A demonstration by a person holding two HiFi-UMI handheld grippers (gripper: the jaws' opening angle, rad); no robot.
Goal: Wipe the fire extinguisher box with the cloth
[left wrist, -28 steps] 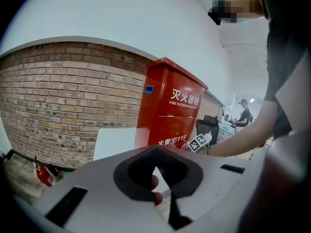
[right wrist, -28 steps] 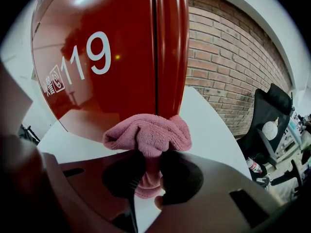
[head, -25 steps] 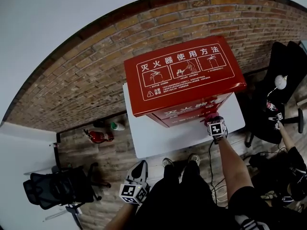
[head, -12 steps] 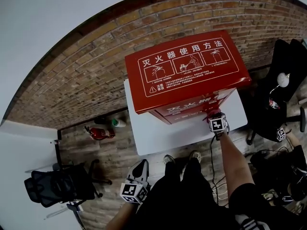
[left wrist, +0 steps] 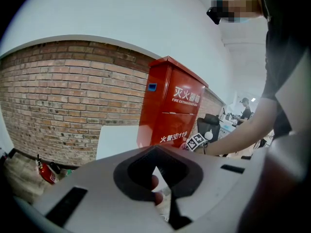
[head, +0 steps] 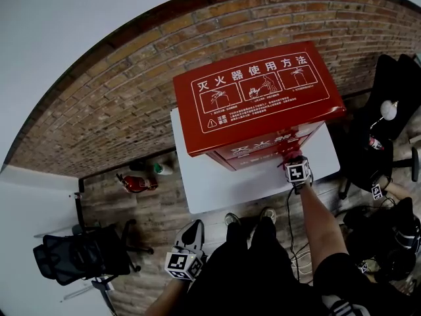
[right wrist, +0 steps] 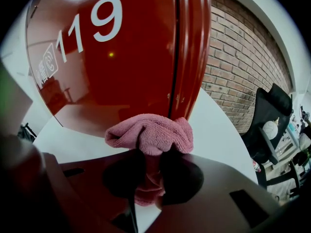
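Observation:
The red fire extinguisher box (head: 256,104) stands upright on a white platform (head: 210,189) against the brick wall. My right gripper (head: 294,162) is shut on a pink cloth (head: 287,151) held against the bottom of the box front. In the right gripper view the bunched cloth (right wrist: 150,135) touches the glossy red door (right wrist: 112,57) beside its vertical seam, just above the platform (right wrist: 214,130); the right gripper (right wrist: 148,161) clamps its lower fold. My left gripper (head: 189,239) hangs low by my legs, jaws together and holding nothing. From the left gripper (left wrist: 156,154) the box (left wrist: 167,106) shows off to the right.
A small red extinguisher (head: 135,184) lies on the wooden floor at the left. A black office chair (head: 79,259) stands at lower left, another (head: 395,97) at the right. Cables (head: 299,252) trail by my feet. A second person (head: 395,222) is at the right.
The right gripper and cloth have shifted slightly along the bottom of the box front. The left gripper has not moved. The person at the right has moved their marked gripper.

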